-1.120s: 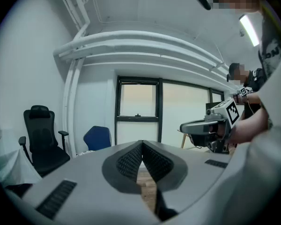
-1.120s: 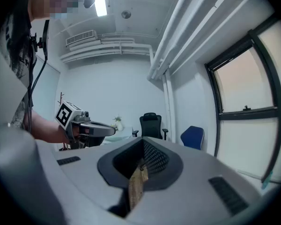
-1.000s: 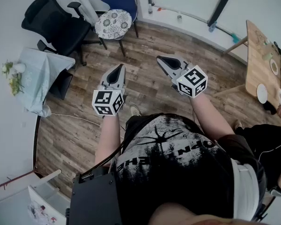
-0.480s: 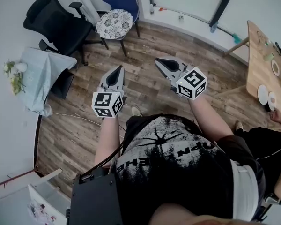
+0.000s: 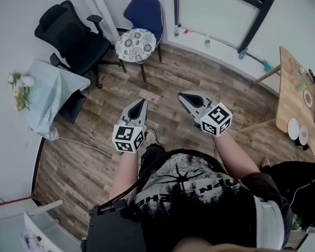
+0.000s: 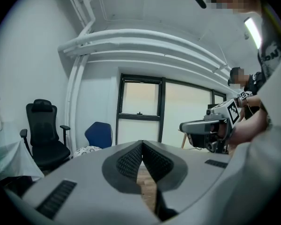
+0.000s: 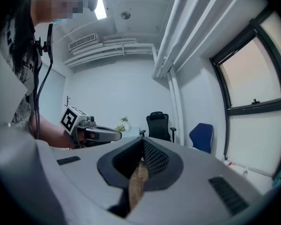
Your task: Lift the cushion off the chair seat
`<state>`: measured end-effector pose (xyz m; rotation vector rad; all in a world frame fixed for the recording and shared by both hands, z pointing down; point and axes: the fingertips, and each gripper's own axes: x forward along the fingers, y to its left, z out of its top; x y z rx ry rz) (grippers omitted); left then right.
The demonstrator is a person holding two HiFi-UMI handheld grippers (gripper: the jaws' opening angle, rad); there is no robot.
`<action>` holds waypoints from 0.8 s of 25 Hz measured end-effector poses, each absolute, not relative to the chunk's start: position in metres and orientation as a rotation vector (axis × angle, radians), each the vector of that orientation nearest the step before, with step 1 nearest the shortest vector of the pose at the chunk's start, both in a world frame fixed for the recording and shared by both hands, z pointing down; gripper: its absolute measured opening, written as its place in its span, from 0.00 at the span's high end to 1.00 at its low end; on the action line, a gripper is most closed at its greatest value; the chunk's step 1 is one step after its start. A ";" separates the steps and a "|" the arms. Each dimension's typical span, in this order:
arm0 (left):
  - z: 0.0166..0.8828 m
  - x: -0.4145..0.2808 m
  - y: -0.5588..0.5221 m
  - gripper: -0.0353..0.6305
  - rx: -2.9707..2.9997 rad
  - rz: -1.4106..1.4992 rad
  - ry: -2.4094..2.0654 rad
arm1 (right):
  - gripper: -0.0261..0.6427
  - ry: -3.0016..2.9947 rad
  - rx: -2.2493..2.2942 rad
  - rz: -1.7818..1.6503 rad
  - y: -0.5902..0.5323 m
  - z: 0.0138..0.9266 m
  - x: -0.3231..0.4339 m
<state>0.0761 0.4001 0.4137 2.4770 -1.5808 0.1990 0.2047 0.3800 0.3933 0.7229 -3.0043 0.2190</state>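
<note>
The round, flower-patterned cushion (image 5: 135, 44) lies on the seat of a blue chair (image 5: 148, 13) by the far wall. In the left gripper view the cushion (image 6: 86, 150) shows low under the blue chair's back (image 6: 99, 134). My left gripper (image 5: 142, 103) and right gripper (image 5: 183, 96) are both shut and empty, held side by side over the wood floor, well short of the chair. In their own views the left gripper (image 6: 142, 144) and right gripper (image 7: 143, 142) show their pads meeting at the tips. The blue chair (image 7: 202, 137) also appears in the right gripper view.
A black office chair (image 5: 73, 38) stands left of the blue chair. A small table under a pale cloth (image 5: 50, 91) with flowers (image 5: 20, 88) is at the left wall. A wooden table (image 5: 294, 88) with dishes and a seated person are at the right.
The chair and cushion sit lower and further right in the head view, and both grippers appear lower in the picture. Both grippers stay shut.
</note>
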 end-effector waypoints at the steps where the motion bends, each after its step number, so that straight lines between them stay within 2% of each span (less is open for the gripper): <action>1: 0.415 0.074 0.397 0.93 2.476 0.193 -1.577 | 0.94 -2.998 0.724 0.220 0.377 0.395 0.202; 20: 0.439 -0.053 0.270 0.93 2.481 0.202 -1.452 | 0.94 -2.952 0.827 0.270 0.254 0.401 0.075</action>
